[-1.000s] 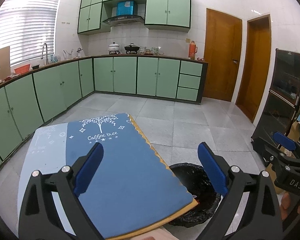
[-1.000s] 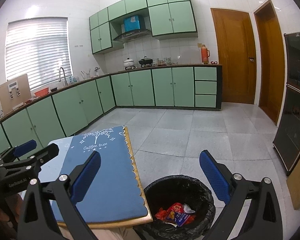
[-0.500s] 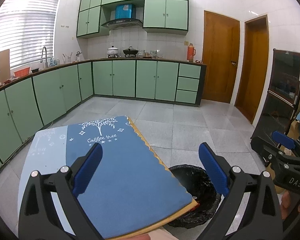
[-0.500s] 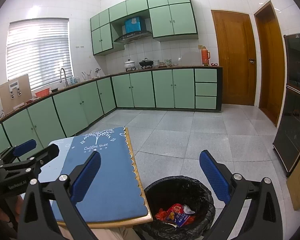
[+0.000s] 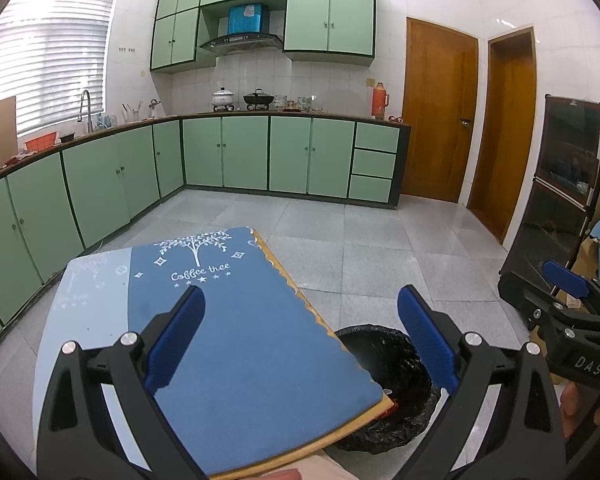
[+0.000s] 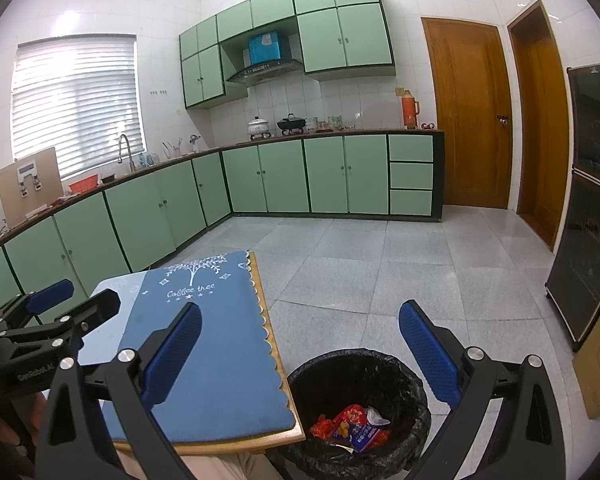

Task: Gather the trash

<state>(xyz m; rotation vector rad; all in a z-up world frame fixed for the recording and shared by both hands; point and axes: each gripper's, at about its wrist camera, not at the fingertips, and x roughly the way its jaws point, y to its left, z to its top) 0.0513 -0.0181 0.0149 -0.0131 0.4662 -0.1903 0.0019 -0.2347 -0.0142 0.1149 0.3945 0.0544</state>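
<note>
A black bin (image 6: 400, 376) lined with a black bag stands on the floor by the table's right edge; it also shows in the left wrist view (image 5: 384, 352). Red and blue snack wrappers (image 6: 356, 428) lie inside it. My left gripper (image 5: 300, 336) is open and empty above the blue table mat (image 5: 236, 320). My right gripper (image 6: 300, 344) is open and empty above the bin and the mat's right edge (image 6: 220, 344). Each gripper shows in the other's view: the right one (image 5: 568, 304) and the left one (image 6: 52, 320).
Green kitchen cabinets (image 6: 260, 180) run along the left and far walls. Two wooden doors (image 6: 472, 116) stand at the back right. A dark glass cabinet (image 6: 592, 200) stands at the right. Grey tiled floor (image 6: 380, 268) lies beyond the table.
Both grippers have tilted slightly, so the kitchen sits a little lower in view. Both stay open and empty. The wrappers stay in the bin.
</note>
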